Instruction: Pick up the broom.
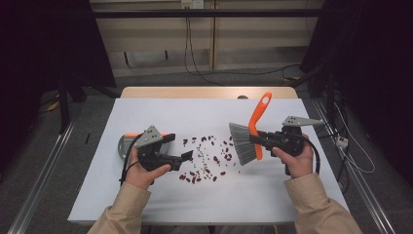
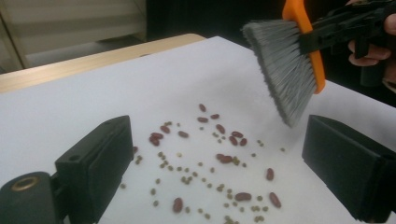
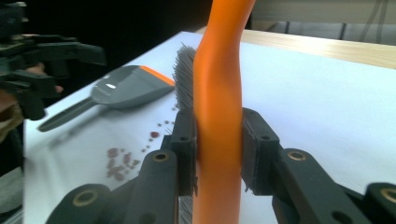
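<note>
Currently I hold the brush (image 1: 251, 134) in my right gripper (image 1: 260, 140), its fingers (image 3: 254, 149) pinching the orange handle, bristles just above the tabletop (image 1: 292, 195) beside the scattered beans (image 1: 207, 158). My left gripper (image 1: 187, 156) has its fingers (image 2: 100, 163) spread wide with nothing between them, near the beans. I note the grey dustpan (image 1: 124, 144) lying behind the left gripper.
</note>
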A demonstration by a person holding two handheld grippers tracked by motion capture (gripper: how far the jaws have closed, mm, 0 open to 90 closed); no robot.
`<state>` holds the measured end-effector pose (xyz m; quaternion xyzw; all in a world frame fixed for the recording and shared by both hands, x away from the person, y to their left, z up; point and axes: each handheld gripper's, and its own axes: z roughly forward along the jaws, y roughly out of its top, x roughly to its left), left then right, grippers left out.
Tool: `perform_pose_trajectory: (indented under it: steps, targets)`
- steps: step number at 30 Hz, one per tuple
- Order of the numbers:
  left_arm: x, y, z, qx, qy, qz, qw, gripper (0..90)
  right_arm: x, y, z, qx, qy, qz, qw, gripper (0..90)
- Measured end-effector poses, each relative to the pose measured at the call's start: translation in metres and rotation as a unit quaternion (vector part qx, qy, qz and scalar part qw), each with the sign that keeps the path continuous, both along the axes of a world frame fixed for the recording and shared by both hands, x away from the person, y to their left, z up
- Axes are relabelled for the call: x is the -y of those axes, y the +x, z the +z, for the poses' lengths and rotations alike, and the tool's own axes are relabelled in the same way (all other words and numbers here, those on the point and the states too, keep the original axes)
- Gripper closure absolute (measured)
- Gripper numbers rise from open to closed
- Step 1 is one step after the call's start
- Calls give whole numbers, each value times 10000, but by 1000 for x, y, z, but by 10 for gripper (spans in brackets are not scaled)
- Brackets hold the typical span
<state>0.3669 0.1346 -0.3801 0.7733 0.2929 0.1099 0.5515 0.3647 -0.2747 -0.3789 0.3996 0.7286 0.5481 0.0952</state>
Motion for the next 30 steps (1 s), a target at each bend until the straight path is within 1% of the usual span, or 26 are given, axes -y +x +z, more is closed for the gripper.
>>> perform_pose_trajectory:
  steps: [3, 5, 7, 9, 11, 13, 16, 19, 23, 26, 27, 29, 30]
  targets:
    - [-8, -1, -1, -8, 21, 70, 10000, 71, 5, 1, 0, -61, -99, -106, 9999, 700]
    - [-13, -2, -2, 0, 69, 94, 9999, 69, 8, 1, 0, -86, -268, -180, 9994, 701]
    - [-18, -2, -3, 8, 81, 122, 9999, 69, 10, 1, 0, -139, -333, -239, 9991, 701]
    - [-23, -3, -3, 5, 87, 180, 9998, 69, 13, 1, 0, -137, -430, -269, 9986, 700]
    - [-29, -3, -4, -5, 83, 219, 9997, 69, 16, 1, 0, -173, -511, -344, 9979, 701]
    - [-34, -4, -6, -5, 99, 273, 9996, 69, 19, 1, 1, -184, -646, -400, 9969, 701]
    - [-39, -5, -8, -36, 97, 349, 9993, 69, 24, 1, 2, -198, -727, -452, 9961, 701]
    - [-44, -6, -9, -34, 134, 356, 9993, 69, 29, 2, 4, -243, -882, -547, 9943, 701]
    - [-49, -7, -9, -29, 119, 396, 9991, 70, 33, 2, 6, -240, -1180, -641, 9907, 701]
    - [-52, -8, -10, -24, 121, 433, 9990, 70, 33, 4, 6, -291, -1435, -667, 9870, 700]
    - [-53, -8, -10, -14, 127, 440, 9989, 70, 32, 5, 6, -301, -1556, -667, 9851, 700]
    - [-55, -8, -10, 1, 128, 444, 9989, 70, 27, 8, 4, -312, -1837, -746, 9797, 700]
    - [-56, -9, -9, -15, 148, 453, 9989, 71, 24, 9, 1, -357, -1921, -763, 9778, 700]
